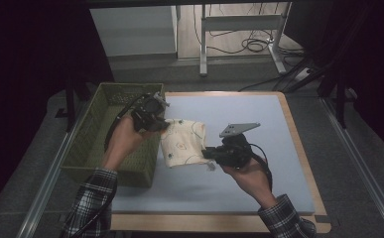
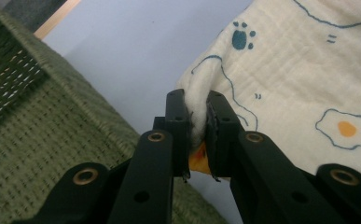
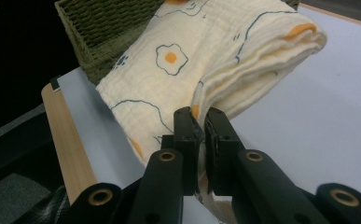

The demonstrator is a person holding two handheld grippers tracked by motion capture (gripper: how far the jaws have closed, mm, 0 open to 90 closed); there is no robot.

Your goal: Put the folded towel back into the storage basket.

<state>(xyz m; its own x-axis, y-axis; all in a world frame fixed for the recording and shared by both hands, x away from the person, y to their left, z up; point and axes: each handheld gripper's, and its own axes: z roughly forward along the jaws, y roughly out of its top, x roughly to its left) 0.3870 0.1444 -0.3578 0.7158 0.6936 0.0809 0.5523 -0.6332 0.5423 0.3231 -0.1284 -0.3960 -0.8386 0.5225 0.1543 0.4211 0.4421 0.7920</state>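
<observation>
Folded cloth (image 1: 183,144) pinched at opposite edges by left gripper (image 1: 165,124) and right gripper (image 1: 207,153) — held between them above table (image 1: 259,119). Carry step judged underway; next — cloth swung over basket (image 1: 88,134) beside left gripper, then released.

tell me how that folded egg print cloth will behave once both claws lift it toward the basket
Probably floppy: the folded cloth already sags between the left claw and right claw. Likely light, since thin pinches hold it. Its layers may slip open.
</observation>
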